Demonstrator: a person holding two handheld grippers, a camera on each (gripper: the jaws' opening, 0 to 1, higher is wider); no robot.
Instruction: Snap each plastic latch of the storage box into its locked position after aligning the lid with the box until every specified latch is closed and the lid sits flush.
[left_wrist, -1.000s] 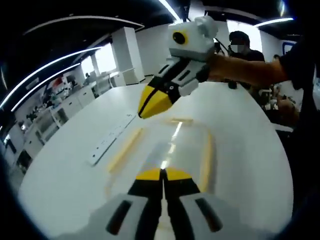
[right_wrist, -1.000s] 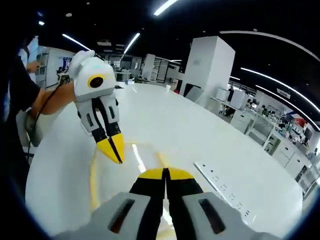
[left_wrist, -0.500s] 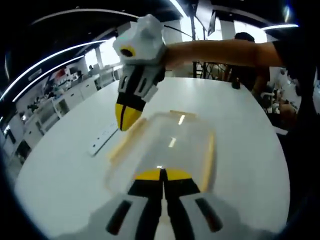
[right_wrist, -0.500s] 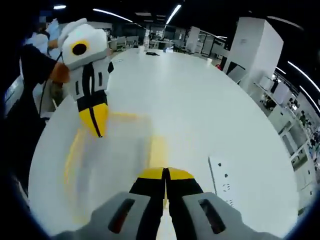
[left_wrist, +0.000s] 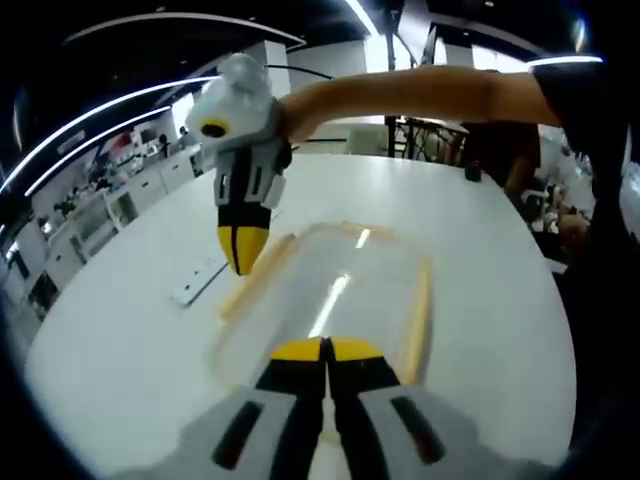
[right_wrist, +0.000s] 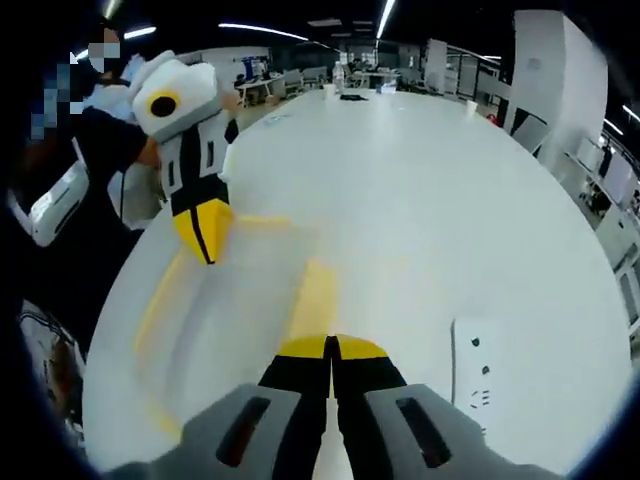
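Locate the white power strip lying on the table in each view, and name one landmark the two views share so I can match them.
Left gripper view: the white power strip lies left of centre, on the table beyond the storage box's left yellow latch, below the right claw's tip.
Right gripper view: it lies at lower right, right of this view's own jaws.
Shared landmark: the clear storage box with yellow latches.

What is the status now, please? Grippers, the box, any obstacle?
Left gripper shut, over near end of storage box. Right gripper shut, tip at its long yellow latch. White power strip beside the box.
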